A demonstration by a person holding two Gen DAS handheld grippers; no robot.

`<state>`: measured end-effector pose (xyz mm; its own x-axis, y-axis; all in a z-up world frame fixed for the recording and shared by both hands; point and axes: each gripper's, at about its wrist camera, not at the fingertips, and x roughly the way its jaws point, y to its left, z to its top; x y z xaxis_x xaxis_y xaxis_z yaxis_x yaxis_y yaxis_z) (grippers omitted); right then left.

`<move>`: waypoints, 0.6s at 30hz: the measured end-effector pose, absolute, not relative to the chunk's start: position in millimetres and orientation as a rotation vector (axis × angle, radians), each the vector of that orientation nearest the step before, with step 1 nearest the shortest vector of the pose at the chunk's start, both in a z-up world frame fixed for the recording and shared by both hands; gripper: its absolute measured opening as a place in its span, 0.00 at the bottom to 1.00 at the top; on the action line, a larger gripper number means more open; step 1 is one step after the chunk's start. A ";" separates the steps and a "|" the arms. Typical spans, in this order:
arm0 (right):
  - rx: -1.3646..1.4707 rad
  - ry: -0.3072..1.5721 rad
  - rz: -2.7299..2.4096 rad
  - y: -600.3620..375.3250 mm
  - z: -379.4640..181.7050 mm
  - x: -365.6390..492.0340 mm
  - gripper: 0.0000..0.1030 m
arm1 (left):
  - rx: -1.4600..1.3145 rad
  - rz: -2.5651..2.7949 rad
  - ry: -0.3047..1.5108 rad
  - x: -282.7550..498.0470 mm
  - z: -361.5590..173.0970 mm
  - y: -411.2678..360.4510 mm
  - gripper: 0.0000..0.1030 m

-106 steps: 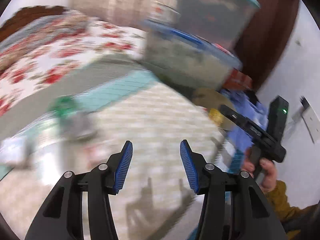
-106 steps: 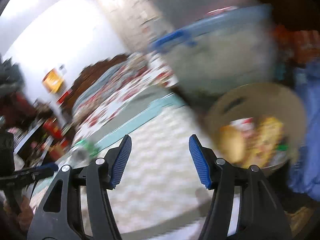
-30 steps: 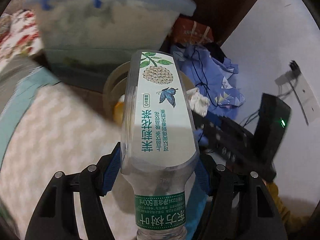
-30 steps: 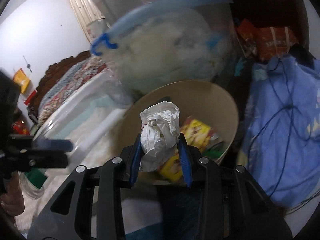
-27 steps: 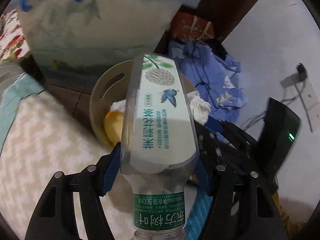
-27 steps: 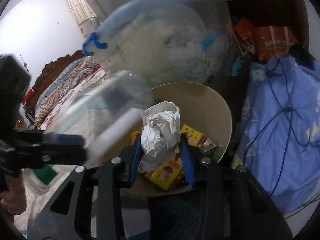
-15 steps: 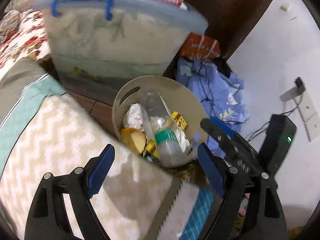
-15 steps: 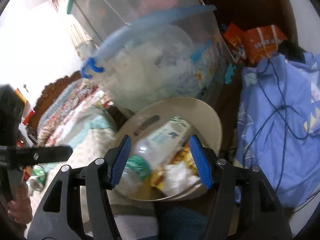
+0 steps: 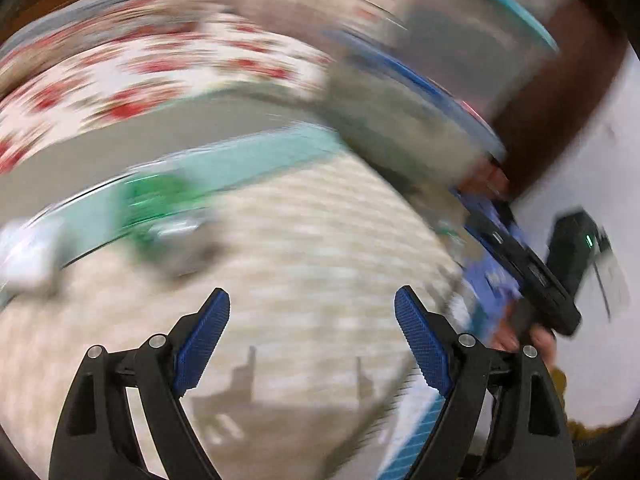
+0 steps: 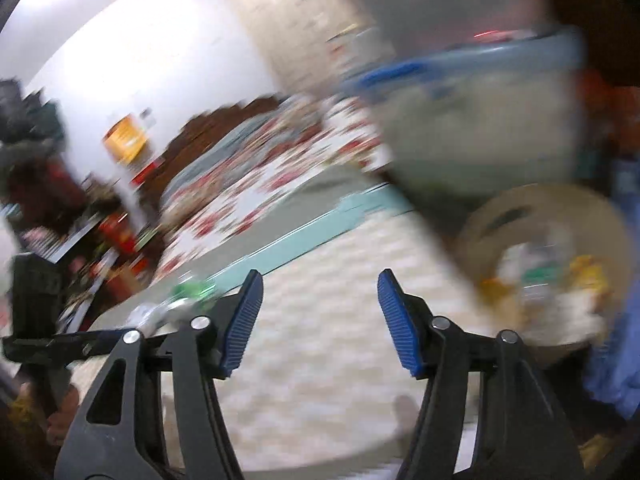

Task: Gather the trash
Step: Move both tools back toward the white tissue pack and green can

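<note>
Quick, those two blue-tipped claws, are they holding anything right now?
Left gripper: open, nothing between its pads.
Right gripper: open, nothing between its pads; its jaws have just been closing a little.

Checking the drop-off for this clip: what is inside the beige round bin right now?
In the right wrist view the beige bin holds a heap of trash: white, yellow and green pieces, too blurred to name. Whatever lies under the top layer is covered.

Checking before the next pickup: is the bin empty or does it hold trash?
Holds trash: the bin shows blurred white, yellow and green items inside.
</note>
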<state>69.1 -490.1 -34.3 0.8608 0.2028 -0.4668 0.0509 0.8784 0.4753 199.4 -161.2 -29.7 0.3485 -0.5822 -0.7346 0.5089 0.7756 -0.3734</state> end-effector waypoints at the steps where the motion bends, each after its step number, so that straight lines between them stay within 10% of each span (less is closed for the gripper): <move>1: 0.477 0.560 0.155 -466.6 -30.3 85.1 0.53 | -0.131 -0.645 0.981 203.2 -33.1 -129.6 0.78; 10: 0.186 0.835 0.593 -239.3 -11.3 243.8 0.45 | -0.402 -0.320 0.950 207.0 -60.7 45.0 0.75; 18: -0.029 1.007 0.573 -115.5 -45.6 334.6 0.63 | -0.467 -0.275 0.933 185.5 -65.1 102.7 0.75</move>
